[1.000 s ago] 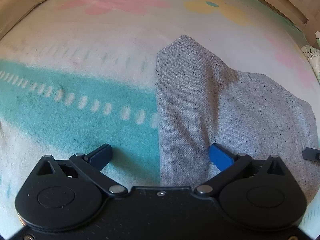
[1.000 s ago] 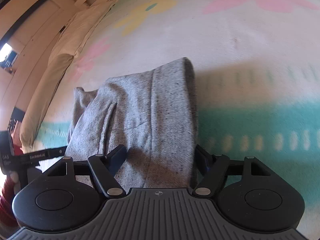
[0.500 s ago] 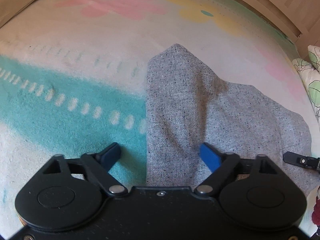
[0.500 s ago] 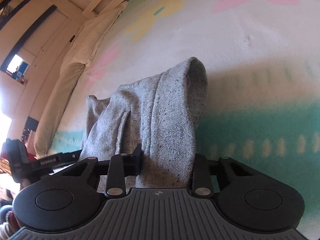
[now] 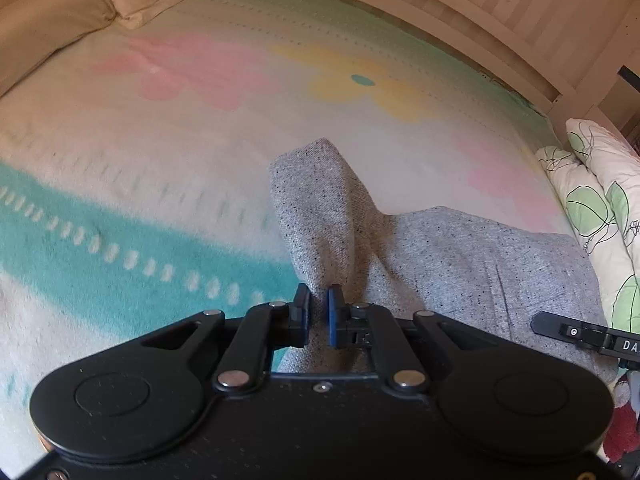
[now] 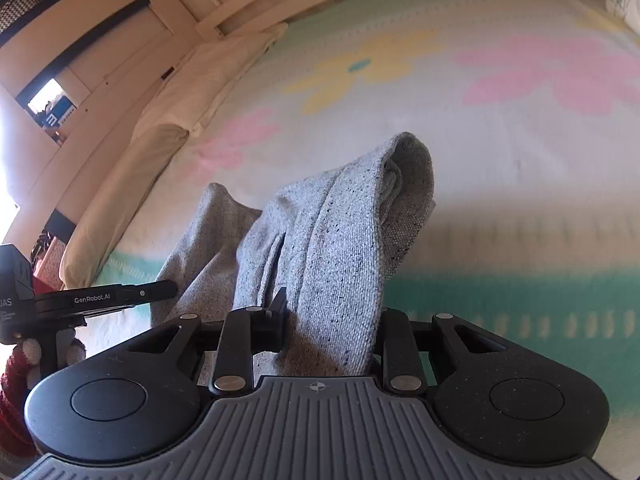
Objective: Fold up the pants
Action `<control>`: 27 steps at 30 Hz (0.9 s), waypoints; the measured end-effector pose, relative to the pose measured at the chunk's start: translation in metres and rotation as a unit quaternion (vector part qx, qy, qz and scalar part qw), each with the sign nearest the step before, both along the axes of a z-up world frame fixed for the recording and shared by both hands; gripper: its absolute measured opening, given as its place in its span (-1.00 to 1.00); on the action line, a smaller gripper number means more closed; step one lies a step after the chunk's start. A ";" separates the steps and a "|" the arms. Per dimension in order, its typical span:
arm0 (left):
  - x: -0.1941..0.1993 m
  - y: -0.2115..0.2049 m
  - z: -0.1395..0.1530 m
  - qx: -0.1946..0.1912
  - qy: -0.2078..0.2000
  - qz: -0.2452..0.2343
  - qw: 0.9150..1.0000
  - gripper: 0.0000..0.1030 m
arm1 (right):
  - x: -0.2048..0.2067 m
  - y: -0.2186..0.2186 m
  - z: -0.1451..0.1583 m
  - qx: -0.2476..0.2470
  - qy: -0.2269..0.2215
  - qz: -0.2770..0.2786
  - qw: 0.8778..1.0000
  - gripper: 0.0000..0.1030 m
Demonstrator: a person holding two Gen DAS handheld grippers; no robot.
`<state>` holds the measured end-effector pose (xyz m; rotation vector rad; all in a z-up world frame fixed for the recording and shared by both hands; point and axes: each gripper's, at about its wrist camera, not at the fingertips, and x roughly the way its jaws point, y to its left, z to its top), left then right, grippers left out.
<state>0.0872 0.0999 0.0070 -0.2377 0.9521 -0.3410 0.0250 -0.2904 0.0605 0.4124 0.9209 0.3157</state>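
Both grippers pinch the grey pants (image 5: 440, 256) on the blanket (image 5: 160, 160): left gripper (image 5: 319, 316) clamps the near-left edge, right gripper (image 6: 330, 324) grips a raised fold.

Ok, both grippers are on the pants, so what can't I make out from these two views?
- Near end of the pants: left wrist view, hidden under the left gripper body.
- Right gripper fingertips: right wrist view, covered by bunched fabric.
- Waistband or leg ends: neither view shows which.
- Blanket near the fold: right wrist view, blurred.
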 end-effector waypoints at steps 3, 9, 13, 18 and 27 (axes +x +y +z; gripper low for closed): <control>0.012 -0.005 0.025 0.010 -0.026 -0.005 1.000 -0.85 | 0.009 0.000 0.015 -0.004 -0.021 -0.015 1.000 -0.50; 0.054 -0.013 0.065 0.035 -0.085 0.002 0.996 -1.00 | 0.042 0.005 0.014 -0.013 -0.046 -0.048 0.998 -0.50; 0.066 -0.016 0.056 0.057 -0.078 0.022 0.995 -0.99 | 0.066 0.008 -0.015 -0.104 -0.011 -0.056 0.993 -0.50; 0.076 -0.015 0.012 0.023 0.033 0.019 0.999 -0.27 | 0.067 -0.009 -0.037 -0.079 0.025 -0.075 0.994 -0.50; 0.065 -0.018 -0.061 0.016 0.116 0.016 0.993 0.32 | 0.067 -0.004 -0.041 -0.083 0.037 -0.066 0.994 -0.50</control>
